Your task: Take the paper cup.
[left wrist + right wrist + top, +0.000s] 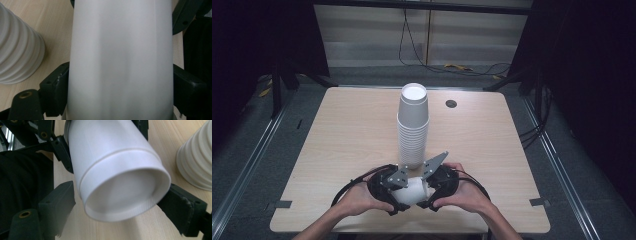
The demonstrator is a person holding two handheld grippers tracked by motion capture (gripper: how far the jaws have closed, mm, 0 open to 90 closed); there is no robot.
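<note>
Two nested white paper cups [412, 190] held level just above desk [337, 150] near front edge, before tall white paper cup stack [413, 127]. Left gripper [398, 196] clenched on cup body. Right gripper [428, 192] jaws flank outer cup base end; contact unclear, cannot tell grip. Judgement: separating cups; keep left firm, right bite outer cup only, pull straight along axis, avoid crushing.

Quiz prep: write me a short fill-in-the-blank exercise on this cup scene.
1. The tall stack of cups stands upside down on the ____ table.
2. The left tool is shut on a single ____ cup.
3. That cup lies on its ____ between the two tools.
4. The right tool faces the cup's ____ end.

Missing words: wooden; white; side; closed
</note>
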